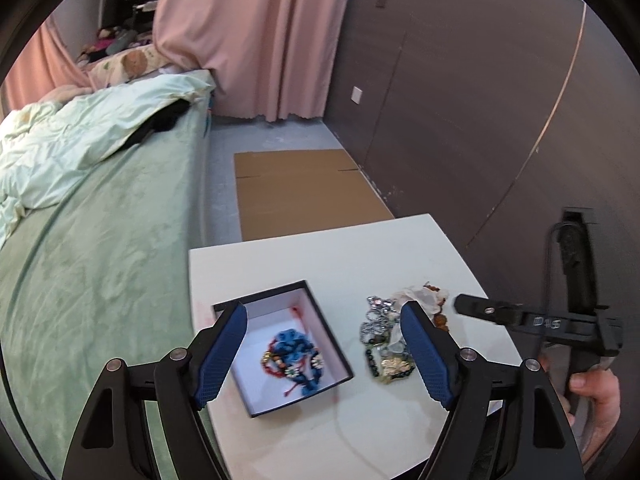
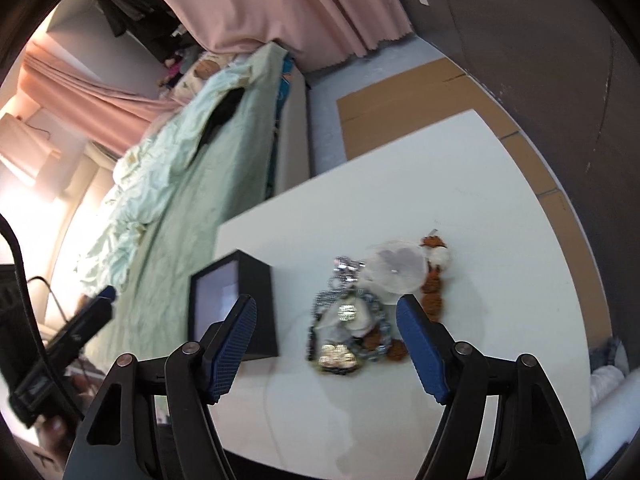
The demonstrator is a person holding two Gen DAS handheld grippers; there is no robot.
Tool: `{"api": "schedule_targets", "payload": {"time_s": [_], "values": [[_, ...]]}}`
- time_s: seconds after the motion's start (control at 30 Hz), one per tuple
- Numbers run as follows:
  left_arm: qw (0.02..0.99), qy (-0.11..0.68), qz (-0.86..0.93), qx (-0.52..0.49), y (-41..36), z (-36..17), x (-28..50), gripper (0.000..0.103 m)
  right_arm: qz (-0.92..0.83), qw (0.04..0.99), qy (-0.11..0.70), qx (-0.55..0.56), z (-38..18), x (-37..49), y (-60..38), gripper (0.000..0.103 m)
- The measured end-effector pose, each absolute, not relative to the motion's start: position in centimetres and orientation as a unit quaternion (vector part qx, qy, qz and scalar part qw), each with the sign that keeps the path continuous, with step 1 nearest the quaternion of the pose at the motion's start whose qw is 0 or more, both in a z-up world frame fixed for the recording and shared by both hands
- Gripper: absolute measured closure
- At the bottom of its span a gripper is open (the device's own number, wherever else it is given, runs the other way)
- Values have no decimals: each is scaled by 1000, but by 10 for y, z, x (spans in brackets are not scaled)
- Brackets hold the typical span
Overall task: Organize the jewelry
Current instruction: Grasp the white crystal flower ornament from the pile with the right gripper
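The left gripper (image 1: 324, 320) is seen with its blue-padded jaws spread wide and nothing held between them. Framed in that gap, in the left wrist view, is the black box (image 1: 280, 344), open at the top, with its white interior exposed; a blue, red and beaded tangle of jewelry (image 1: 294, 354) lies inside it. Just to the right of the box, on the white table (image 1: 320, 256), a loose pile of jewelry (image 1: 384, 336) is found, partly hidden by the right-hand finger of this gripper. Chains, dark beads and a gold piece can be made out in it.

The right gripper (image 2: 326, 312) is likewise held open and empty. Between its fingers, from a lower and blurred angle, the same pile is seen, together with a translucent round piece (image 2: 394, 266) and a brown beaded string (image 2: 434, 280) at its far edge. The box is shown here only by its black side wall; its contents are hidden in this view.

Beyond the table, flattened cardboard (image 1: 296, 188) lies on the floor, with a green-covered bed (image 1: 100, 240) on the left and pink curtains (image 1: 256, 32) behind.
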State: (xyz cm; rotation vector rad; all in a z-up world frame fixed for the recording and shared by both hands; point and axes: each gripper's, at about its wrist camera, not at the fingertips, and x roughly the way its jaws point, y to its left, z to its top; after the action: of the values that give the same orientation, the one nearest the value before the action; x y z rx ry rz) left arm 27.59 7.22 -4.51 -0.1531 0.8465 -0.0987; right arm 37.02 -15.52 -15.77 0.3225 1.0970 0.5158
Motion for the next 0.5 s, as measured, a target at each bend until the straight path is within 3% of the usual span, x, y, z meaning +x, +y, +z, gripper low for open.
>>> {"api": "schedule_targets", "payload": {"time_s": [0.17, 0.43, 0.47, 0.5], "values": [[902, 424, -50, -64, 57, -55, 287, 23, 231, 808, 526, 133, -178, 386, -148, 30], [894, 441, -41, -62, 54, -71, 302, 23, 211, 802, 551, 98, -206, 414, -137, 42], [894, 442, -40, -63, 53, -72, 303, 23, 211, 799, 556, 92, -209, 415, -135, 57], [893, 444, -40, -63, 52, -73, 305, 23, 211, 792, 565, 92, -214, 416, -134, 87]]}}
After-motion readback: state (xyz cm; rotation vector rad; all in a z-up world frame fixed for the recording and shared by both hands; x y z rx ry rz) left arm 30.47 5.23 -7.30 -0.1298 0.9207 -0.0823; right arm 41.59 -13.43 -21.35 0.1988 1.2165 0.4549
